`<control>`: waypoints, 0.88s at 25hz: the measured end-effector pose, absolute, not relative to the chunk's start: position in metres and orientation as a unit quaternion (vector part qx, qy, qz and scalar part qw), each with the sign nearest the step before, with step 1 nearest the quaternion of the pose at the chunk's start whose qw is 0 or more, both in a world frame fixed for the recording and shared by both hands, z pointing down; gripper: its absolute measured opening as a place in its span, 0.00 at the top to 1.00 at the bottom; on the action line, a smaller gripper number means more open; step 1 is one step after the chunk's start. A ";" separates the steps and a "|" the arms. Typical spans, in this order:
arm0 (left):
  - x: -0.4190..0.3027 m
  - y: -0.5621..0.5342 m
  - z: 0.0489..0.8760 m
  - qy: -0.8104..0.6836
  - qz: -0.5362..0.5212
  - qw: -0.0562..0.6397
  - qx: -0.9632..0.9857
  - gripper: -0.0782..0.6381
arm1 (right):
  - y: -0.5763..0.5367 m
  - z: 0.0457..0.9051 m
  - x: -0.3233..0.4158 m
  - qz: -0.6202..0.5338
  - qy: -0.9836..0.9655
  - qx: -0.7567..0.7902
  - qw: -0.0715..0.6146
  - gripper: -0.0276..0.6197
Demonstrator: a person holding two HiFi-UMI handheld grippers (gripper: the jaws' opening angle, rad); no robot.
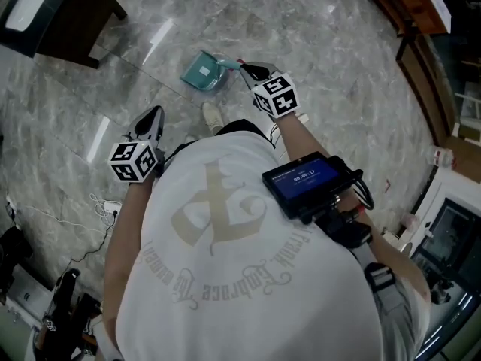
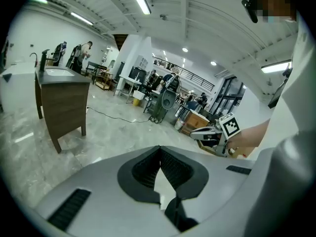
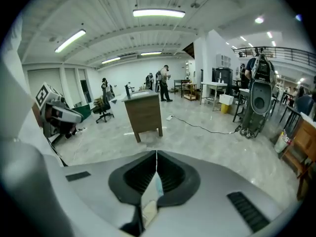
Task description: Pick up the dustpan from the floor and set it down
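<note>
The teal dustpan (image 1: 201,71) lies on the grey marble floor ahead of the person, its handle (image 1: 229,65) pointing right. In the head view my right gripper (image 1: 246,68) hovers at the end of that handle; whether it touches I cannot tell. In the right gripper view its jaws (image 3: 156,157) meet in a line with nothing held beyond them. My left gripper (image 1: 152,116) hangs lower left, away from the dustpan, and its jaws (image 2: 159,152) are shut and empty too. Each gripper shows in the other's view: the right gripper (image 2: 213,132) and the left gripper (image 3: 57,111).
A dark wooden desk (image 1: 68,13) stands at the upper left, also seen as a desk (image 3: 143,112) across the hall. White cables and a power strip (image 1: 105,207) lie on the floor at left. Wooden furniture (image 1: 413,6) lines the right side. People stand in the distance.
</note>
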State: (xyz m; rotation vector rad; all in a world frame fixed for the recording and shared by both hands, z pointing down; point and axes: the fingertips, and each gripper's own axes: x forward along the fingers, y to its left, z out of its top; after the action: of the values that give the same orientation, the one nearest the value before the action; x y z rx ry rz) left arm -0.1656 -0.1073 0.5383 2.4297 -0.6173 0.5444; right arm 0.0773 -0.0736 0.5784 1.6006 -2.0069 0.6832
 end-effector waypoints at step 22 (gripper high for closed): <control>-0.102 -0.111 0.521 -0.113 0.218 0.207 0.947 0.87 | -0.054 0.491 0.038 0.227 -0.768 0.592 0.090 0.93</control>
State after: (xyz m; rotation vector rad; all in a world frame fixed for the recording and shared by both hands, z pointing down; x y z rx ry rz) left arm -0.1015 -0.1113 0.5213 2.6367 -0.3144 0.6070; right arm 0.0382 -0.0536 0.4912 1.7596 -2.2843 0.6757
